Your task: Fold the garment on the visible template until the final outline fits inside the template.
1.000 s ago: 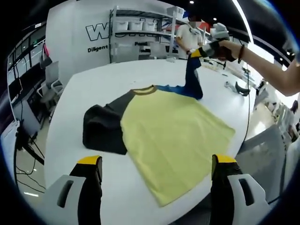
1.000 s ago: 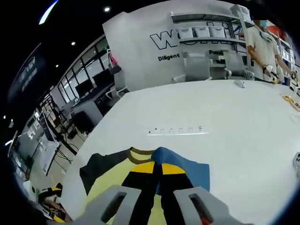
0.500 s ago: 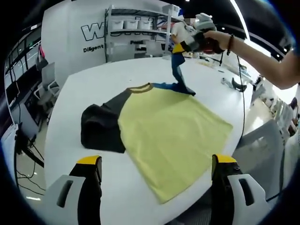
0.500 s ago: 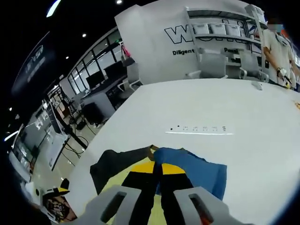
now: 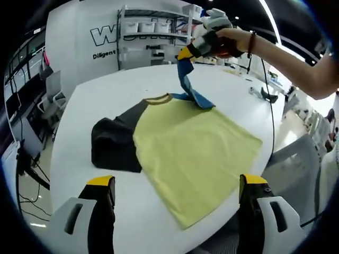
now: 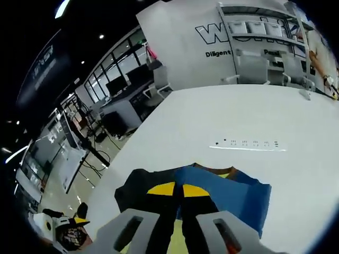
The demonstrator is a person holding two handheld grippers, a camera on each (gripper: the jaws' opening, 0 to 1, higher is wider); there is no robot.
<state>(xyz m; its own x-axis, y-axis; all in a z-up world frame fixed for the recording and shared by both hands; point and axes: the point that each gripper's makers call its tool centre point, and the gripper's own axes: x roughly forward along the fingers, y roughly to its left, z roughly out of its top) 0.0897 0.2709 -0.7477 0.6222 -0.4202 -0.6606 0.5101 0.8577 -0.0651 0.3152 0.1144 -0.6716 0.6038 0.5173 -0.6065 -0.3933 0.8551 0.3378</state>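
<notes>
White table (image 5: 95,90) spans the left gripper view; the garment (image 5: 196,153) lies flat mid-table, yellow body toward 5 o'clock, dark sleeve (image 5: 114,145) at 9. Blue sleeve (image 5: 188,87) is lifted at 12, pinched in the right gripper (image 5: 185,54), jaws clamped on it. Left gripper (image 5: 177,185) hangs at 6, jaws apart, empty. Cloth looks light, limp, drapey; best taken at hem or sleeve edges.

The right gripper (image 6: 179,191), jaws pinched together, holds the blue fabric sleeve (image 6: 233,196) above the white table (image 6: 212,116).
</notes>
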